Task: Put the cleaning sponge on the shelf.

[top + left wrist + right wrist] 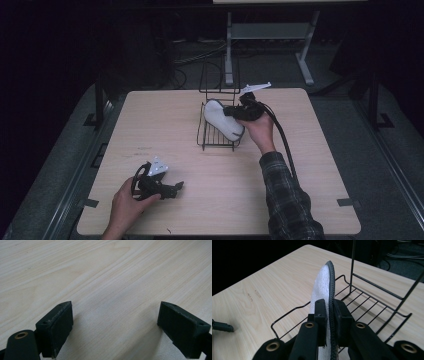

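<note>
A white slipper (222, 119) with a dark sole hangs over the black wire rack (215, 137) near the table's far middle. My right gripper (234, 112) is shut on it. In the right gripper view the jaws pinch the slipper (322, 285) by its edge, white fleece on the left and dark rim on the right, above the wire rack (372, 300). My left gripper (176, 187) rests low near the table's front left, open. In the left gripper view its pads (58, 325) stand wide apart over bare wood.
The light wooden table (165, 120) has bare room to the left and front. The rack's tall wire back (219, 75) rises behind the slipper. Beyond the table stand a dark floor, cables and a white table leg frame (270, 35).
</note>
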A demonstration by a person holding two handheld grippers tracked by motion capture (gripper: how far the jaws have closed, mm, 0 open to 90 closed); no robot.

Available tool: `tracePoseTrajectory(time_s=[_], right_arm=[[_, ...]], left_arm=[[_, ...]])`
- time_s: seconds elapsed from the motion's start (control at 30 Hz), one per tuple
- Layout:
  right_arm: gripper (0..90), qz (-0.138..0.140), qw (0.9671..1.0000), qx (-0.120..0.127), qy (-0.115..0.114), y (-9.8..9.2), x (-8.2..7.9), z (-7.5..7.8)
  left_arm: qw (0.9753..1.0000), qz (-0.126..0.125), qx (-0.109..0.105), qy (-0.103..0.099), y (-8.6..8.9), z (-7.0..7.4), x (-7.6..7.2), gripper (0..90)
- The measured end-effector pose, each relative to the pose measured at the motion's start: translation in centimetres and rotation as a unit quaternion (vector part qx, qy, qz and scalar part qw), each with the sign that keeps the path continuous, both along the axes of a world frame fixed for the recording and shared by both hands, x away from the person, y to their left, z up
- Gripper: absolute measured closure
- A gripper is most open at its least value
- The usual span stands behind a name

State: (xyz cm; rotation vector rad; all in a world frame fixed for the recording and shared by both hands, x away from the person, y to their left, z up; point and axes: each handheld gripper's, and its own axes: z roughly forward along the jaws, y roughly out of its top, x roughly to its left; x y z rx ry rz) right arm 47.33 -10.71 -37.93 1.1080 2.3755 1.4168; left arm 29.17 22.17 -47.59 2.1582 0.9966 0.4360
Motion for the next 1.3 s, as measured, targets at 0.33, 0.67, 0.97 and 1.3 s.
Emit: tracePoseTrajectory(time_s=[0.33,0.67,0.97,1.3], right_arm=[[81.3,-0.005,0.9999,-0.013,0.010,0.7,0.7,-0.9],[78.6,-0.019,0.9996,-0.021,0.004,0.4,1.4,-1.6],[75.8,-0.038,0.9988,-0.028,0.011,0.0,1.9,-2.3],[70.9,-0.049,0.9978,-0.043,0.016,-0.2,2.1,-2.8]], left_arm=[[1.0000,0.000,0.001,-0.001,0.0,0.0,0.0,12.4],[1.0000,0.000,0.000,-0.001,0.0,0.0,0.0,12.3],[1.0000,0.000,-0.001,0.000,-0.1,0.0,0.0,12.3],[1.0000,0.001,-0.001,0.000,-0.1,0.0,0.0,12.3]])
